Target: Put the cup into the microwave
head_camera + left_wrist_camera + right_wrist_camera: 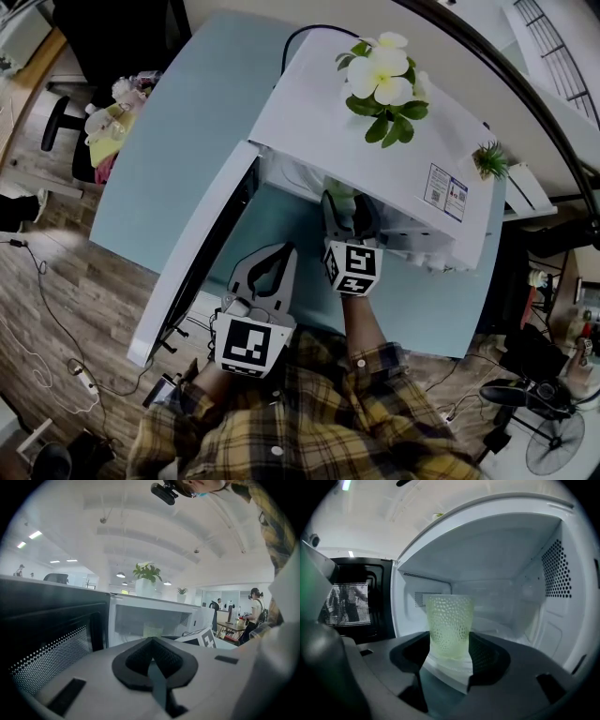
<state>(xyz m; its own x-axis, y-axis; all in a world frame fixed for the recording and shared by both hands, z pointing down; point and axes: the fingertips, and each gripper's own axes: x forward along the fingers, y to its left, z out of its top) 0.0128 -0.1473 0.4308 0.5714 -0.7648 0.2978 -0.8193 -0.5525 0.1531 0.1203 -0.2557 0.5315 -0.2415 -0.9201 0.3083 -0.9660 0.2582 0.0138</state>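
A pale green dimpled cup point(449, 625) stands upright just inside the white microwave point(511, 606), on the front of its floor. My right gripper point(449, 654) reaches into the cavity with a jaw on each side of the cup, pads against its sides. In the head view the right gripper point(345, 211) sits in the microwave's point(309, 103) mouth and the cup is mostly hidden. The door point(202, 244) hangs wide open to the left. My left gripper point(271, 253) hovers before the door, jaws shut and empty, with the fingertips meeting point(152, 641).
A potted white flower point(382, 80) and a small green plant point(489, 159) stand on the microwave's top. The microwave sits on a light blue table point(178, 141). A chair with soft items point(112, 122) is at the far left, a fan point(553, 441) at bottom right.
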